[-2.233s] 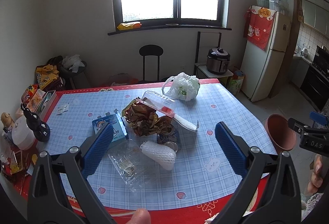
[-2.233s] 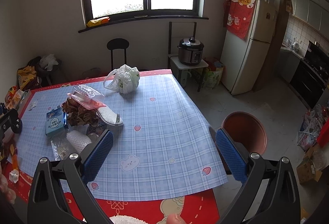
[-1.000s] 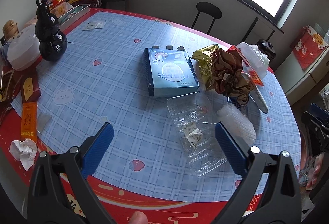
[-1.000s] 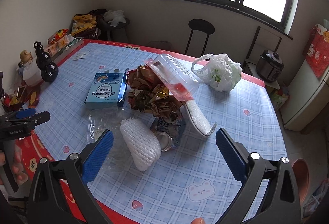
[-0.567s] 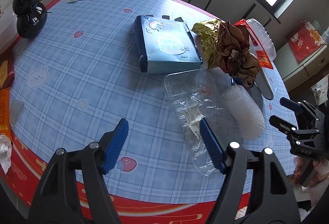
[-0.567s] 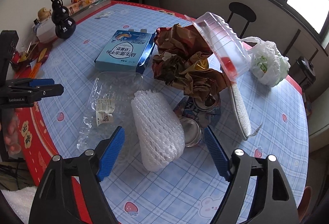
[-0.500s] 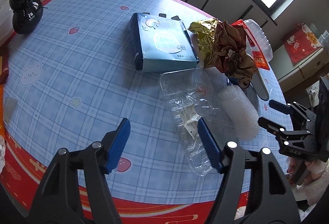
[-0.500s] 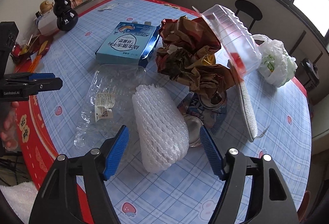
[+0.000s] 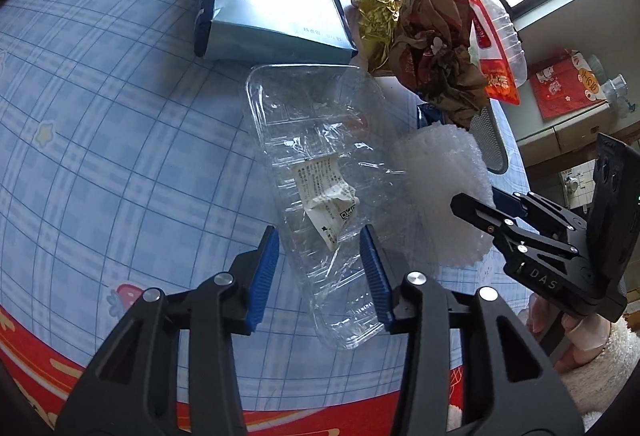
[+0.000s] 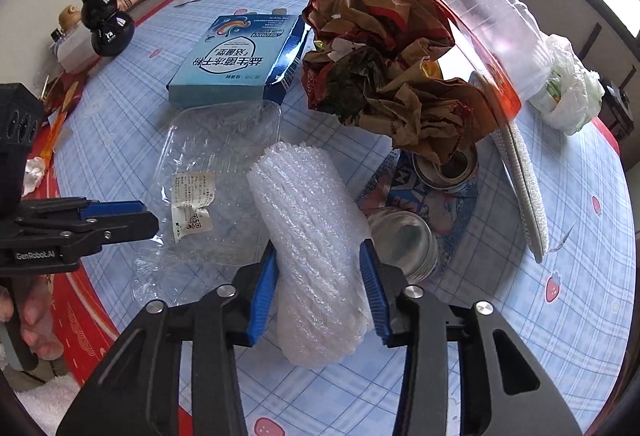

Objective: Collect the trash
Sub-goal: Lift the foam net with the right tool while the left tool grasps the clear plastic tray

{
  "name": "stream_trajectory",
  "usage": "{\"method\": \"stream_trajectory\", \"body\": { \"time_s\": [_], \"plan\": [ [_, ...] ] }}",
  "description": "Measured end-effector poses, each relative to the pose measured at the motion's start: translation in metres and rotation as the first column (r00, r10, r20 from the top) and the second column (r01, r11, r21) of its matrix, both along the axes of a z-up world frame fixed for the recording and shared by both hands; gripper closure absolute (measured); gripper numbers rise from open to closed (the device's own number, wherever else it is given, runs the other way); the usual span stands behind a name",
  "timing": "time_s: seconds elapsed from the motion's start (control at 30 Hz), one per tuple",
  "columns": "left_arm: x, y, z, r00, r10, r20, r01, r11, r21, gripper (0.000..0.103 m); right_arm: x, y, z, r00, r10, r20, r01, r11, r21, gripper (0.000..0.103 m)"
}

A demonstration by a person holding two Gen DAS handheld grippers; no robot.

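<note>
A clear plastic tray [image 9: 316,139] with a white label lies flat on the blue plaid tablecloth [image 9: 100,115]. My left gripper [image 9: 320,272] hangs over the tray's near end, its jaws closing with the crinkled plastic between them; I see no firm pinch. Right of the tray lies a white foam net sleeve [image 10: 308,220]. My right gripper [image 10: 318,276] straddles the sleeve's near end, jaws closing, both pads against the foam. The left gripper [image 10: 148,215] also shows in the right wrist view, at the tray's [image 10: 216,163] left edge.
Behind the tray sit a blue box [image 10: 236,63], crumpled brown and gold wrappers [image 10: 384,75] and a clear tub with a red label [image 10: 480,15]. Two opened cans [image 10: 404,236] lie right of the sleeve. A white bag [image 10: 568,91] and a black gourd [image 10: 106,23] stand farther off.
Both grippers have come down close to the table and their jaws have narrowed a lot. The left now sits over the tray's end, the right around the foam sleeve.
</note>
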State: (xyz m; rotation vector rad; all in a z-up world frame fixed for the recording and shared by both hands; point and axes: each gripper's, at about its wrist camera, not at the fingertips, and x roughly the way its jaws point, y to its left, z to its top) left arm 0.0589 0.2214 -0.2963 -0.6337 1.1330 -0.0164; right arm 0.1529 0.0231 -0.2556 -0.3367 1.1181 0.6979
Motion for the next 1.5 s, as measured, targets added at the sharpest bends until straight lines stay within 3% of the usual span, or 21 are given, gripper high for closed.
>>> {"method": "stream_trajectory", "body": {
  "time_s": [0.27,0.7,0.83,1.0,1.27,1.5],
  "plan": [
    [0.003,0.005,-0.010,0.998,0.030,-0.051,-0.028,0.999,0.041,0.065,-0.013,-0.037,0.018,0.990,-0.139,-0.034,0.142,0.978,0.151,0.074],
    [0.017,0.000,-0.009,0.998,0.048,-0.034,-0.045,0.996,0.082,0.065,-0.023,-0.075,0.018,0.966,-0.245,-0.079,0.256,0.944,0.209,0.074],
    [0.021,-0.003,-0.009,0.997,0.063,-0.046,-0.057,0.991,0.119,0.074,-0.029,-0.088,0.020,0.964,-0.256,-0.070,0.266,0.939,0.218,0.074],
    [0.018,-0.009,-0.010,0.996,0.056,-0.062,-0.049,0.992,0.113,0.089,-0.033,-0.110,0.026,0.949,-0.305,-0.075,0.314,0.914,0.259,0.074],
    [-0.014,-0.015,0.020,0.998,0.069,-0.010,-0.066,0.984,0.166,0.093,-0.044,-0.143,0.043,0.934,-0.349,-0.075,0.354,0.875,0.331,0.073],
    [-0.041,-0.020,0.065,0.995,0.084,0.061,-0.095,0.974,0.205,0.093,-0.047,-0.178,0.048,0.909,-0.407,-0.091,0.410,0.833,0.372,0.072]
  ]
}}
